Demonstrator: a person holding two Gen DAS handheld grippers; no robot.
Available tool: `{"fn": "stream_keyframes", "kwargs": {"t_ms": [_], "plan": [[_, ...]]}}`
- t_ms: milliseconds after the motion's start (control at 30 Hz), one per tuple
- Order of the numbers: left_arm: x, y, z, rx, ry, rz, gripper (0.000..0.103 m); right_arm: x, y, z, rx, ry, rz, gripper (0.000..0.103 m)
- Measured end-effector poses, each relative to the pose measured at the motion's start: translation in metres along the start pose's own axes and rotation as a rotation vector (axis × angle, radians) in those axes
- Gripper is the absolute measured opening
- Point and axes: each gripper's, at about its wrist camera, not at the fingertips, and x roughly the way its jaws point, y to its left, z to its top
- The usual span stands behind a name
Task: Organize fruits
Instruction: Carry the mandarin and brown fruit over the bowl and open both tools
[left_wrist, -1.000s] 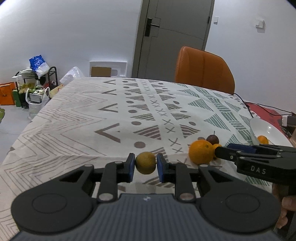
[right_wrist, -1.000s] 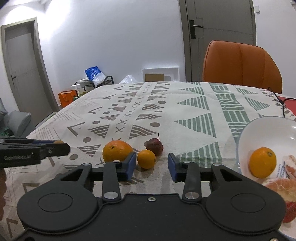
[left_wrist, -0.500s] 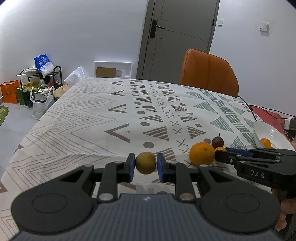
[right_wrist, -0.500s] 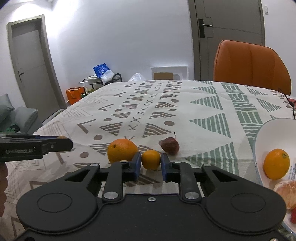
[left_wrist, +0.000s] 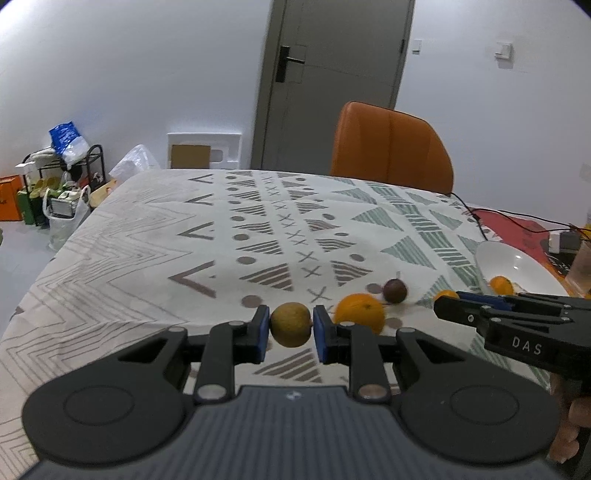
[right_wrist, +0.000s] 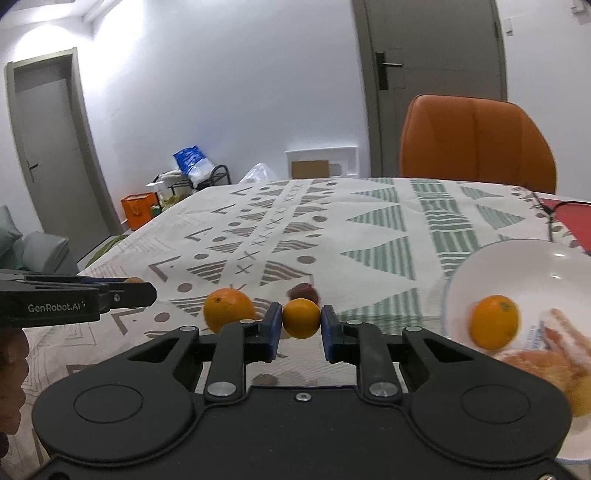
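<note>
Grippers: left gripper (left_wrist: 291, 325) clamps a brown fruit (left_wrist: 290, 324); right gripper (right_wrist: 301, 318) clamps a mandarin (right_wrist: 301, 318), both above the cloth (right_wrist: 369, 229). Risk: round fruit slipping from the pads before the bowl (right_wrist: 517, 254).

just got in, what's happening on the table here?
A person is sorting fruit with two handheld grippers. The left gripper is shut on a yellow-green fruit; the right gripper is shut on a small orange. A big orange and a dark red fruit lie on the tablecloth. The white bowl holds some fruit.
</note>
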Motion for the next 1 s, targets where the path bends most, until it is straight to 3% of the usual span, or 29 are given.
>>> {"fn": "stream_keyframes", "kwargs": {"t_ms": [1000], "plan": [[0.028,-0.118,0.024,0.153,-0.020,-0.190,0.024,-0.074,-0.098,-0.014,0.126,-0.103,-0.239,0.021]]}}
